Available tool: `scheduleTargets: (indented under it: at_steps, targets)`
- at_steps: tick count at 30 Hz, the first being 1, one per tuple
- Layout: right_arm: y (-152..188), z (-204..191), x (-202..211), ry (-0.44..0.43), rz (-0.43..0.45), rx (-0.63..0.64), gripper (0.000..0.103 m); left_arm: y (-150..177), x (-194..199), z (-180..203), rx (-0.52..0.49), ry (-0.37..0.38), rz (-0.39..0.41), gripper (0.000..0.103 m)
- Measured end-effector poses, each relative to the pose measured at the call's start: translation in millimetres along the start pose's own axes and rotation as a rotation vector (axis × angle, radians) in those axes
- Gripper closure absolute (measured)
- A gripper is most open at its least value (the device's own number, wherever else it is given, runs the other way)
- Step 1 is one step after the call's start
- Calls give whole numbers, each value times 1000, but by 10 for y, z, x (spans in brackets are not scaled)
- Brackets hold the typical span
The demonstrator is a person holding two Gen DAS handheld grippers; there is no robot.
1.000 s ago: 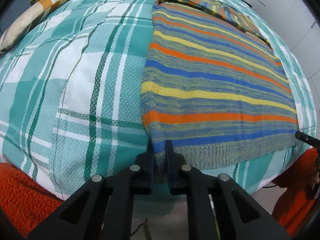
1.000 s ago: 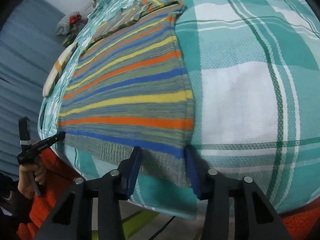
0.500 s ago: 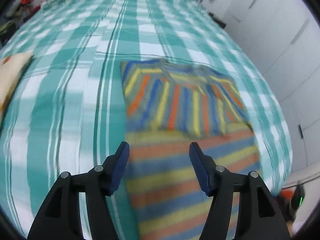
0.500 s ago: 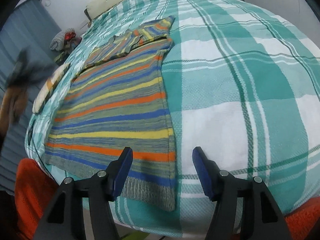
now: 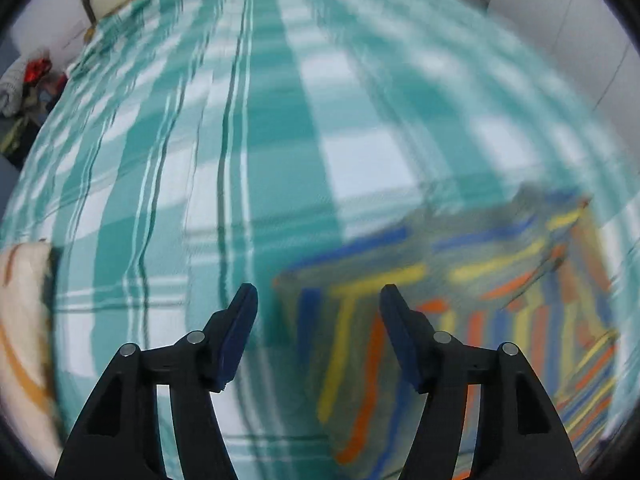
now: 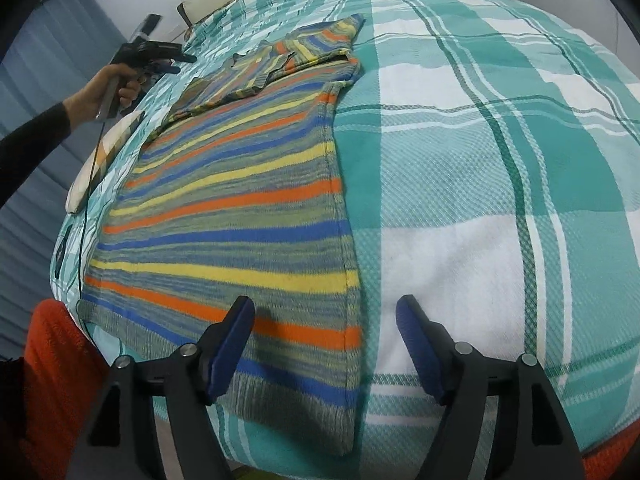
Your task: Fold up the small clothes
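Observation:
A knit sweater (image 6: 240, 208) with orange, yellow and blue stripes lies flat on the bed, its sleeves folded across the far end. My right gripper (image 6: 325, 304) hovers over the near right hem corner. Its jaws are opening, and the sweater's side edge runs beneath the gap without touching the pads. In the blurred left wrist view, my left gripper (image 5: 319, 296) hangs above the far left corner of the sweater (image 5: 460, 300). Its jaws are opening with nothing held between them. A hand holds that left gripper (image 6: 182, 62), also visible in the right wrist view.
A teal and white plaid sheet (image 6: 480, 160) covers the bed. A cream cushion with orange stripes (image 6: 100, 160) lies left of the sweater. Orange fuzzy fabric (image 6: 52, 360) sits at the near bed edge. Bundled clothes (image 5: 24, 84) lie at the far left.
My left gripper let go of the near left hem corner, opened, and swept to the sweater's far end. My right gripper opened off the right hem corner and stayed in place.

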State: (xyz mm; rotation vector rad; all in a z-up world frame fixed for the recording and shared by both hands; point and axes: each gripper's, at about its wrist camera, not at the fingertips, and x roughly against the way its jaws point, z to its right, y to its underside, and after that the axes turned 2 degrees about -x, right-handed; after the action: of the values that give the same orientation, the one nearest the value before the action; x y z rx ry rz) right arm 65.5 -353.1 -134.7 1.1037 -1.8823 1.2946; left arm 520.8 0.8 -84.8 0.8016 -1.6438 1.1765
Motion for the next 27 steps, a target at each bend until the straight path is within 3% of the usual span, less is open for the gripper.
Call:
scheduleTargets:
  at_steps: [2,3,4,5,9,12,14,17,18,19,21,24,25,27]
  targets:
    - [-12,-15,-10,-2,2,6,26,33,-128,12,-2,-18,-44,37]
    - [-15,-26,-20,-2,2,10,24,69,-172,18,1,-16,-48,56]
    - [-18,-37,-31,1,1,13,24,103,-224,12,12,-20,-57,95]
    - [-16,-52,-33,6,2,20,23,116,-261,-2,28,-32,-68,103]
    - [-4,-85,-32,22,8,45,23,229,-52,-208,54,-74,56,103]
    - [-8,-82,-36,25,9,44,23,329,-155,-532,171,-56,44,103]
    - [-17,-86,-41,30,9,46,23,407,-269,-477,162,-37,22,102]
    - [-16,-81,-36,33,9,50,23,499,-323,-367,110,-98,14,93]
    - [-16,-77,-33,32,9,49,23,537,-292,-386,118,-108,18,83]
    - [-17,-70,-25,28,11,47,23,580,-231,-409,133,-137,24,64]
    - [-21,-60,-18,22,13,39,23,728,-14,-399,145,-163,81,53]
    - [-25,-55,-10,18,14,32,23,1069,316,-142,86,-39,190,26]
    - [-25,-62,-14,21,13,35,23,1195,314,-6,32,-55,194,24]
    - [-18,-83,-16,30,13,45,23,1420,55,159,-71,-196,112,30]
